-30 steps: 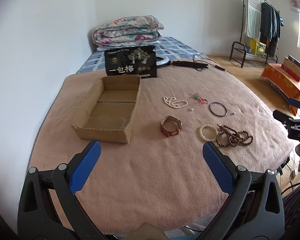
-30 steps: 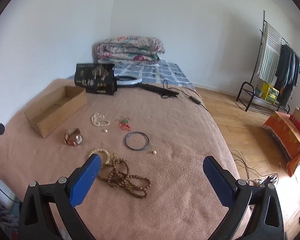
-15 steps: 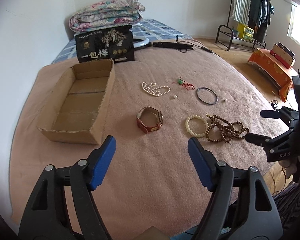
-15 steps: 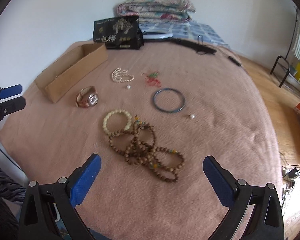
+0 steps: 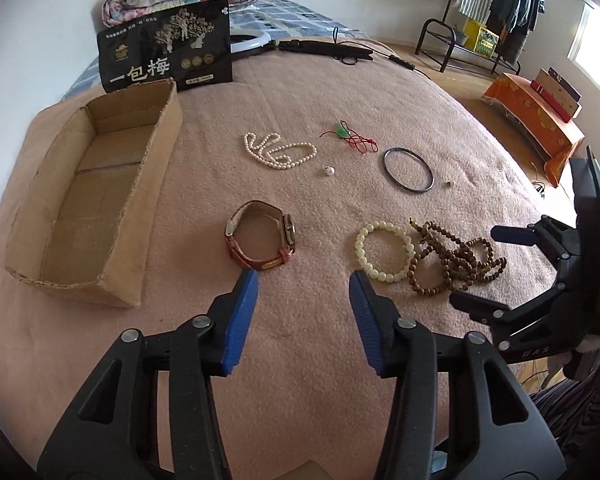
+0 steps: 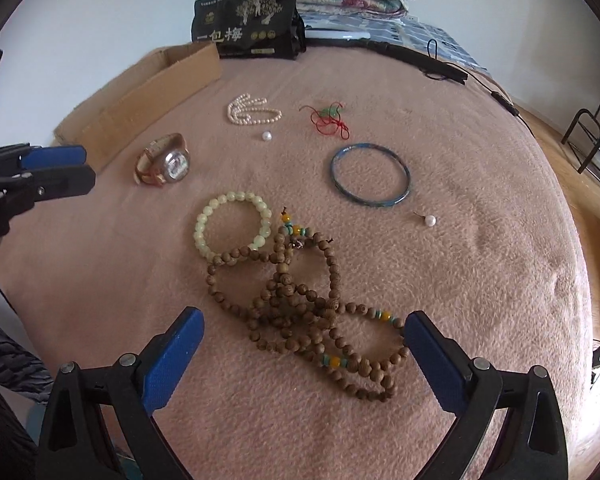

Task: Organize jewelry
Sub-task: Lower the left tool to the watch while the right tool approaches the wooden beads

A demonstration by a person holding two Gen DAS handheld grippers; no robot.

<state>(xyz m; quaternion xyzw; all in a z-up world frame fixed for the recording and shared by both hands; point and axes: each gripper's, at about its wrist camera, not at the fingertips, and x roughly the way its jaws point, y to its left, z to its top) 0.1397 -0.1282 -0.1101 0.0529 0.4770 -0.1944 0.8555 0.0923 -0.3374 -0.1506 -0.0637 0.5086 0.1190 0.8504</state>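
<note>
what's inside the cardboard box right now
The cardboard box shows only its bare floor in the left wrist view, no jewelry in it. The near wall hides a strip of floor just behind it. The watch lies outside on the blanket.

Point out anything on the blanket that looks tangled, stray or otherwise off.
The brown wooden bead strand lies in a knotted heap, one loop overlapping the pale bead bracelet. Two loose pearls sit alone: one below the pearl necklace, another beside the blue bangle. The cardboard box holds no jewelry.
</note>
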